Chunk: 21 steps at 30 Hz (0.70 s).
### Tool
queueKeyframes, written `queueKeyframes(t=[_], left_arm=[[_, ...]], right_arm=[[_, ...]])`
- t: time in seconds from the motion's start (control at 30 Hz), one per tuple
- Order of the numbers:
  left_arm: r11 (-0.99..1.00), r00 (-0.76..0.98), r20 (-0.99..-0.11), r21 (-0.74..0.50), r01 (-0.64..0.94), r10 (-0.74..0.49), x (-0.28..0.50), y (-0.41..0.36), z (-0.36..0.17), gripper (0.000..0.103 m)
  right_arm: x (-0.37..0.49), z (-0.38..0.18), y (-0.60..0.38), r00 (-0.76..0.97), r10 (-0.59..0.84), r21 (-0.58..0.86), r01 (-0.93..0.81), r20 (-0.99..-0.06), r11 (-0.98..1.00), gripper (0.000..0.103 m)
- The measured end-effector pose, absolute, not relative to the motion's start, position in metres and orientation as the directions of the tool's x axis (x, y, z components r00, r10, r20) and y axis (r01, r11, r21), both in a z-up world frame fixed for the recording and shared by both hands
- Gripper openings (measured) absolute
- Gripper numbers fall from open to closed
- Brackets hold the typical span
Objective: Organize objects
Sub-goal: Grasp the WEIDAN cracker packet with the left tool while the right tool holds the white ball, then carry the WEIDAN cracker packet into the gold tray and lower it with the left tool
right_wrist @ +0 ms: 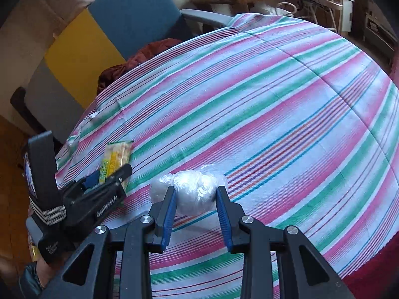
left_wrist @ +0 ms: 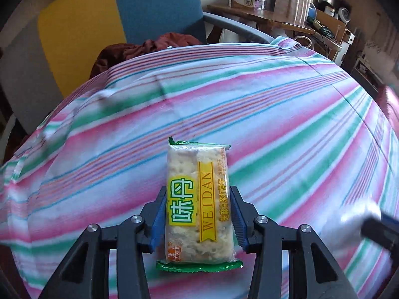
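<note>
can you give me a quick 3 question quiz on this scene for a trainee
1. True or false: the left gripper has its blue pads on either side of the snack packet.
2. What sits between the pads of the right gripper? A) a clear plastic-wrapped bundle B) a metal spoon C) a glass bottle
3. What covers the surface under both items?

Key: 1. true. 2. A, the clear plastic-wrapped bundle. 3. A striped cloth in pink, green and white.

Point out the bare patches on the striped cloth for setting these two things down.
Most of the striped cloth is bare: the whole stretch beyond the clear plastic bundle, up to the blue chair. It is crowded only at the near left, where the left gripper holds the snack packet.
</note>
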State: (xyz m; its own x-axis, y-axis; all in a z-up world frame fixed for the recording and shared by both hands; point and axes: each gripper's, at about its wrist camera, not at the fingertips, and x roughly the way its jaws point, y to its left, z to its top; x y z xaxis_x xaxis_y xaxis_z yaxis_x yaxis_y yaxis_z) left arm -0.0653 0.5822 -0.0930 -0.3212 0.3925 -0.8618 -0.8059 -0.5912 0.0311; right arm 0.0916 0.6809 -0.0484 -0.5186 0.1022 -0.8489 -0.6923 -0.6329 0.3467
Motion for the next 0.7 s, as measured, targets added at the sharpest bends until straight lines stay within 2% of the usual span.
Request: queueKeyframes(t=[0.13,0.27,0.43,0.7], left_arm=[[-0.631,-0.334,-0.854,0.009,-0.776,0.398,-0.061,0.515,-0.091,0.047],[-0.658,-0.393,-0.835,0.05,-0.751,0.385,-0.043,0.445,-0.089,0.047],[-0.707,-0.423,-0.82,0.033,-0.707,0.386,-0.02,0.371,-0.086,0.047],[-0.728,-0.473,-0.787,0.045,-0.684,0.396,-0.004,0.35,-0.088,0.048]], right_arm=[[0.069,-0.046,0.653,-0.537,0.023,0.346,-0.574,-0.843,-0.742,0.031],[0.047,-0.038,0.619,-0.537,0.009,0.272,-0.441,-0.843,-0.855,0.031],[0.033,-0.033,0.576,-0.519,0.103,0.078,-0.316,-0.849,-0.946,0.031],[0.028,-0.026,0.523,-0.571,0.226,-0.161,-0.163,-0.789,-0.973,0.031]])
